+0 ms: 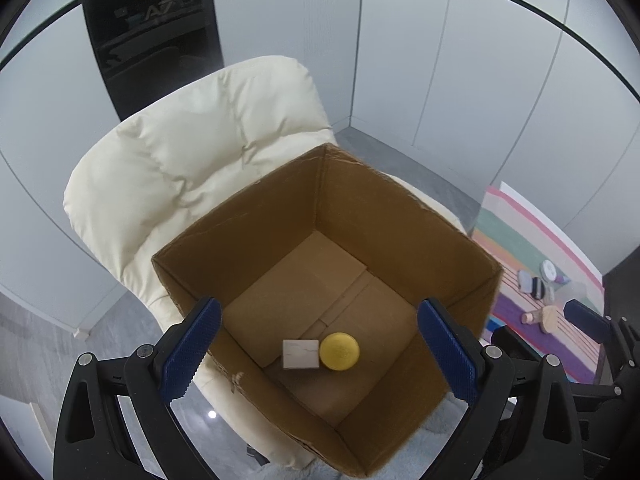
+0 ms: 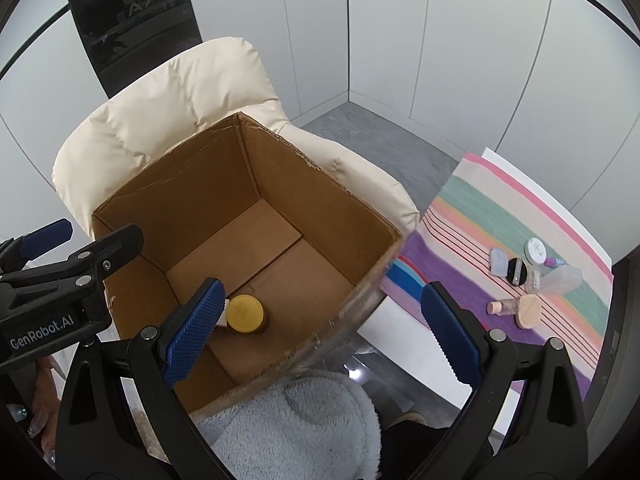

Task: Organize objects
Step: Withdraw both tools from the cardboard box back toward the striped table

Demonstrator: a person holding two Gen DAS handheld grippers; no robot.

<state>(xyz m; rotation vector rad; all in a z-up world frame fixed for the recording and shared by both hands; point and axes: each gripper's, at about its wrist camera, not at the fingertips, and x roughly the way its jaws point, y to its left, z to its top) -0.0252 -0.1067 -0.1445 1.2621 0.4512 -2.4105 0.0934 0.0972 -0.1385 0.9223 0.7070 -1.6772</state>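
Observation:
An open cardboard box (image 1: 400,216) stands on a cream chair; it also shows in the right wrist view (image 2: 168,192). Inside lie a yellow-lidded jar (image 1: 339,351) and a small white box (image 1: 301,354); the jar shows in the right wrist view (image 2: 245,313) too. My left gripper (image 1: 320,356) is open and empty above the box. My right gripper (image 2: 320,332) is open and empty over the box's near right edge. Several small cosmetic items (image 2: 520,276) lie on a striped mat (image 2: 460,216) to the right.
The cream padded chair (image 1: 192,152) backs the box. A light blue fluffy cloth (image 2: 296,424) lies below the box. The striped mat sits on a white table (image 2: 400,320). Grey wall panels (image 2: 460,40) and a dark panel (image 1: 152,24) stand behind.

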